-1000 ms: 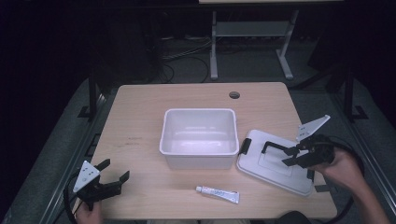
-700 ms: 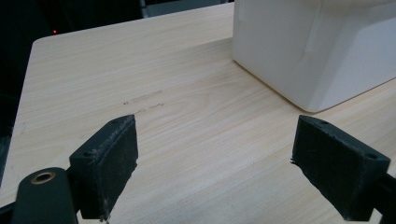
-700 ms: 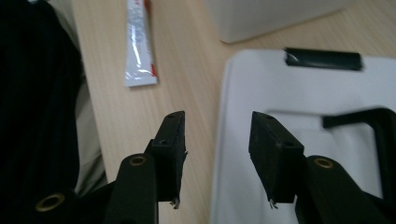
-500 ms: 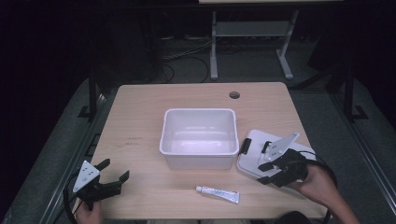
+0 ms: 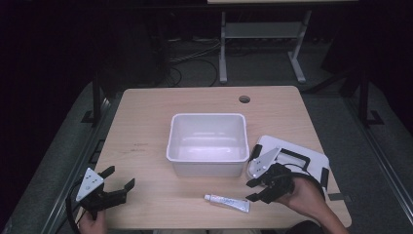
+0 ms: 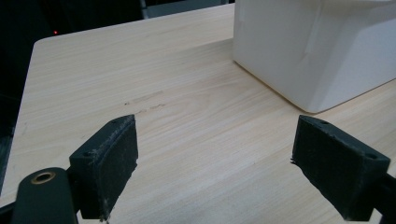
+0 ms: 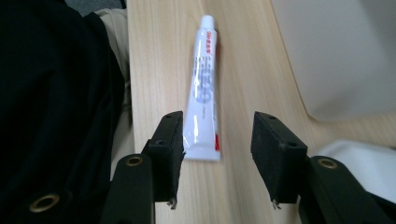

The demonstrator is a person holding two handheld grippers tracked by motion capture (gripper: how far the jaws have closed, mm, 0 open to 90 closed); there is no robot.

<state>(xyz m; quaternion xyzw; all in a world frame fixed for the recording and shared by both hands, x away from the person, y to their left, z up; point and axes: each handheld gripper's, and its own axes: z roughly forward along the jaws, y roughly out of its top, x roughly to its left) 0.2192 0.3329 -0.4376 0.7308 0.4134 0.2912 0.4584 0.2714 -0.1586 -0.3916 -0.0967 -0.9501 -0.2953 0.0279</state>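
Note:
A white tube [image 5: 226, 202] with blue and red print lies near the table's front edge, its cap pointing left. My right gripper [image 5: 254, 191] sits just right of the tube's flat end, pointing left, jaws open. In the right gripper view the tube [image 7: 203, 88] stretches away from me; its flat end lies between the pads, close to the left one, and nothing presses on it [image 7: 217, 140]. An empty white bin [image 5: 207, 141] stands mid-table. My left gripper [image 5: 119, 178] rests open at the front left corner, with bare wood between its jaws [image 6: 215, 154].
A white lid [image 5: 302, 156] with black clips lies right of the bin, partly behind my right hand. The bin's side wall [image 6: 317, 46] shows at the upper right of the left gripper view. A round cable hole [image 5: 244, 99] sits near the table's far edge.
My right gripper has moved from over the lid leftward and toward the front edge, down to the tube's flat end. The left gripper has stayed put.

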